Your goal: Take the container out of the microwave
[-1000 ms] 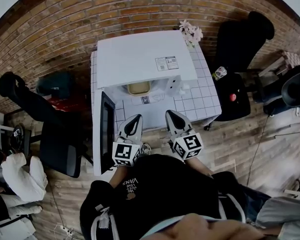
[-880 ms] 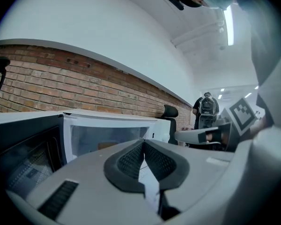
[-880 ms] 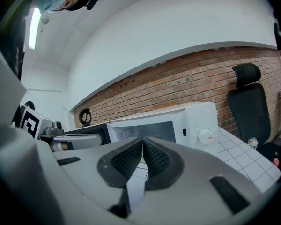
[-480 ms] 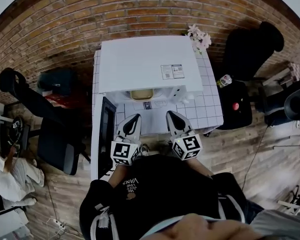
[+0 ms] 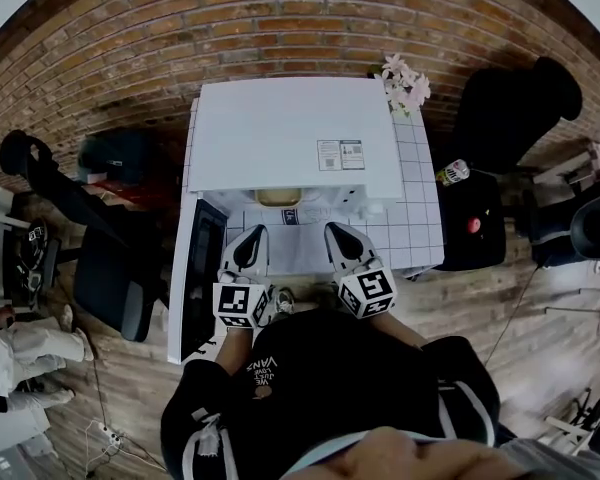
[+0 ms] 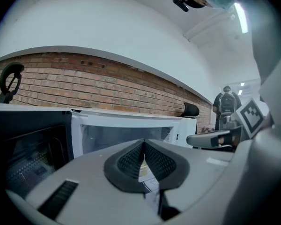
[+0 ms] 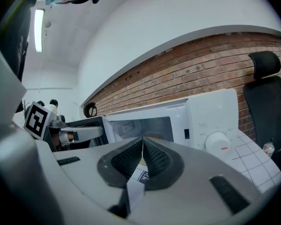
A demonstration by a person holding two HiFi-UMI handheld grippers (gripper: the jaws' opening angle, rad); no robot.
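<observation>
A white microwave (image 5: 290,133) stands on a tiled table (image 5: 418,213), with its dark-windowed door (image 5: 204,273) swung open to the left. Inside it, a tan container (image 5: 280,197) shows just under the front edge of the top. My left gripper (image 5: 251,234) and right gripper (image 5: 332,229) are side by side in front of the opening, both shut and holding nothing. In the left gripper view, the shut left gripper (image 6: 144,143) points at the cavity (image 6: 122,136). The right gripper (image 7: 142,141) points at the cavity too, where the container's rim (image 7: 151,136) peeks over its jaws.
The microwave's dial (image 7: 218,142) is right of the cavity. Flowers (image 5: 405,80) stand at the table's back right corner. A black chair (image 5: 510,108) and a stool with a bottle (image 5: 450,173) are to the right. Another chair (image 5: 100,268) is on the left, and brick wall lies behind.
Both shut grippers have moved forward and slightly down towards the microwave opening. The head has shifted, so more of the container is hidden under the microwave's top edge.
</observation>
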